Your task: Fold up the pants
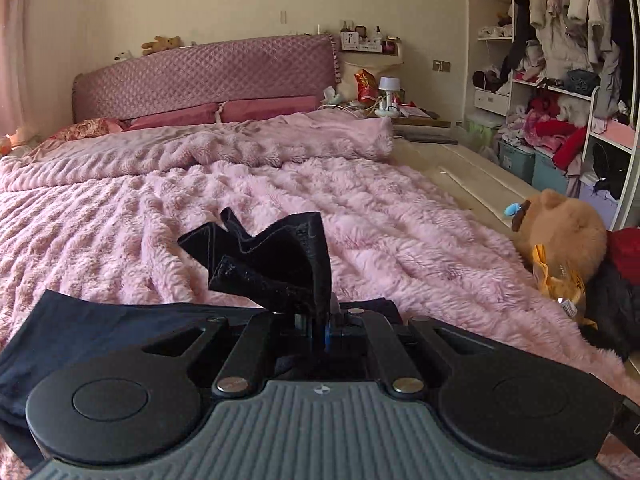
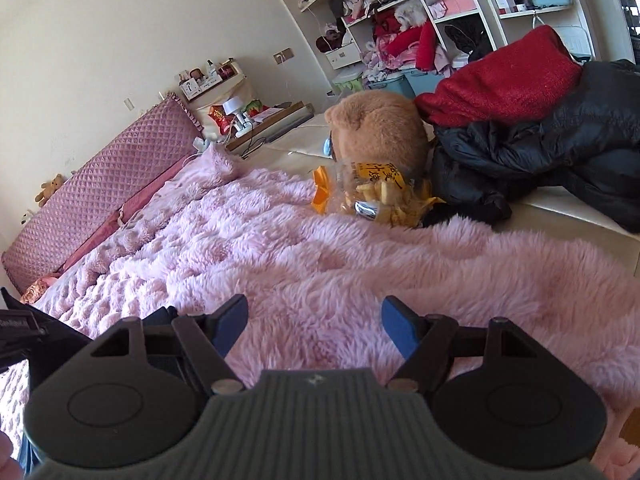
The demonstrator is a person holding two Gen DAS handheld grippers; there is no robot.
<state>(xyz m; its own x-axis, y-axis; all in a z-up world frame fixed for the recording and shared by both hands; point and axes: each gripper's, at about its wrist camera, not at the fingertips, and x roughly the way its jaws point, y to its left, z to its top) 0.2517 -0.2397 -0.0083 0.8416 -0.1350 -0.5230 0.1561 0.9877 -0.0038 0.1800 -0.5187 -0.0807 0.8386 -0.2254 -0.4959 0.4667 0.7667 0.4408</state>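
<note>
The dark navy pants (image 1: 100, 328) lie on the pink fluffy blanket (image 1: 280, 200), mostly under and left of my left gripper. My left gripper (image 1: 320, 320) is shut on a bunched edge of the pants (image 1: 272, 264), which sticks up above the closed fingers. My right gripper (image 2: 314, 328) is open and empty, its blue-padded fingertips (image 2: 230, 320) spread over the blanket (image 2: 320, 260). A dark bit of the pants (image 2: 160, 318) shows just left of its left finger.
A brown plush bear (image 2: 376, 128) and a yellow snack bag (image 2: 380, 196) lie at the bed's right edge, beside a black jacket (image 2: 540, 152) and red cloth (image 2: 500, 80). The headboard (image 1: 200, 76), pillows, a nightstand and full wardrobe shelves (image 1: 560, 80) stand beyond.
</note>
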